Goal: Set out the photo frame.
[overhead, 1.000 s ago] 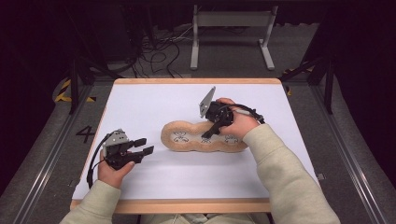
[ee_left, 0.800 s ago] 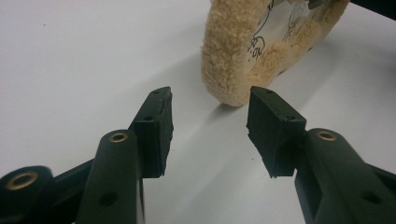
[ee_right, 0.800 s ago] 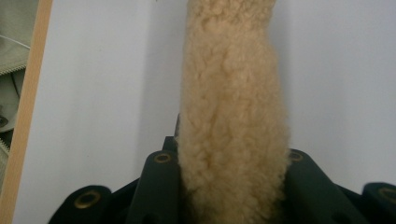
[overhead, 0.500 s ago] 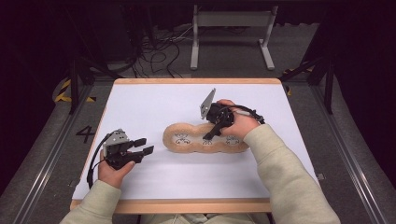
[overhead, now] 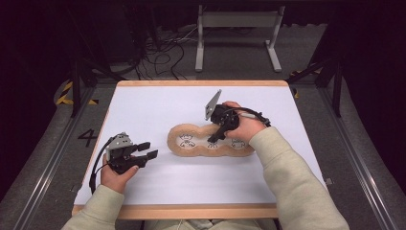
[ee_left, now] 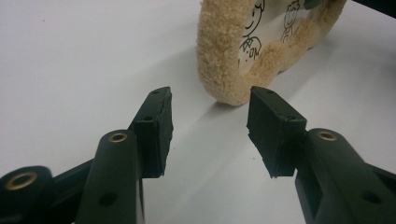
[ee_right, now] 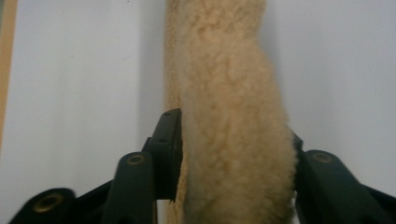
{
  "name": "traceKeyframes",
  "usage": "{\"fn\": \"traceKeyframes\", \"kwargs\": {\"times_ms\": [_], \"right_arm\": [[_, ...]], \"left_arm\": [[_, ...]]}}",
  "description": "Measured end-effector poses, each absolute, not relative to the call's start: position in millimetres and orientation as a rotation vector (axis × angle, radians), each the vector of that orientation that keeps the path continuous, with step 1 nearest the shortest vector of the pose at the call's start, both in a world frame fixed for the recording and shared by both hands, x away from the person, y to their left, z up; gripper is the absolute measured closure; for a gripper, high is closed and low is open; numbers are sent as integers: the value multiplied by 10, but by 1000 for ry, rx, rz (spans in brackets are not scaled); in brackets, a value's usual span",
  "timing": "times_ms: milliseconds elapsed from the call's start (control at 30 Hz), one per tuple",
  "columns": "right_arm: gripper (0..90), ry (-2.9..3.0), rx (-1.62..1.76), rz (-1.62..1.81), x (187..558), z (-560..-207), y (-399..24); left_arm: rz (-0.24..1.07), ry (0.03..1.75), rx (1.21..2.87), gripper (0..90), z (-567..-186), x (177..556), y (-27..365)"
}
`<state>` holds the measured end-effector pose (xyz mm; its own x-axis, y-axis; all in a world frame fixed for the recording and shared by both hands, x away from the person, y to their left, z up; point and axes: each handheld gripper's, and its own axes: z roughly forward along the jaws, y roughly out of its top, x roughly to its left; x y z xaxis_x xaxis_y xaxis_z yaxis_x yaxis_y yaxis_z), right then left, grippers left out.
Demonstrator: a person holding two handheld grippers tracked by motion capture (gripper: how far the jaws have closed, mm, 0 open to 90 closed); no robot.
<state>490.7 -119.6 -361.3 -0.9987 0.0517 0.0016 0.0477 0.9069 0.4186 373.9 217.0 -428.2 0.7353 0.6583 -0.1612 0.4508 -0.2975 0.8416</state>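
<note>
White tabletop (overhead: 158,187) w/ wood edge, dark room and cables behind. Near left: left gripper (overhead: 149,149) rests on the table, jaws apart w/ nothing between; its own view shows bare pads (ee_left: 159,123) aimed at the fleecy tan tray's (ee_left: 224,70) left end, just short of it. Centre-right: tray (overhead: 191,151), three lobes, doodle drawings inside. Right gripper (overhead: 214,139) over its middle; right gripper view shows jaws astride the fleece rim (ee_right: 233,140), just been opening, left pad still against the pile.

The left gripper (overhead: 146,149) rests level with jaws parted, while the right gripper (overhead: 214,139) points down, its jaws just opening
</note>
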Motion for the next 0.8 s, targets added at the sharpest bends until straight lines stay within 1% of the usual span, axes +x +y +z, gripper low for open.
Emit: {"fn": "traceKeyframes", "kwargs": {"times_ms": [67, 133, 167, 233, 367, 467, 667, 800], "right_arm": [[425, 3015, 139, 686, 4915, -3608, -1195], [383, 2992, 155, 681, 4922, -3602, -1200], [383, 2992, 155, 681, 4922, -3602, -1200], [298, 2961, 194, 691, 4926, -3603, -1208], [234, 2939, 238, 714, 4924, -3589, -1229], [205, 2913, 247, 740, 4908, -3563, -1245], [199, 2841, 231, 798, 4795, -3405, -1276], [193, 2811, 257, 809, 4721, -3322, -1322]], "left_arm": [[269, 845, 1947, 508, -4283, 3744, 2171], [260, 850, 1947, 508, -4283, 3737, 2167], [260, 850, 1947, 507, -4283, 3737, 2167], [273, 850, 1945, 503, -4284, 3744, 2171], [272, 849, 1947, 499, -4287, 3750, 2169], [276, 852, 1946, 489, -4290, 3755, 2168], [289, 869, 1935, 452, -4297, 3758, 2178], [291, 856, 1932, 443, -4284, 3747, 2176]]}}
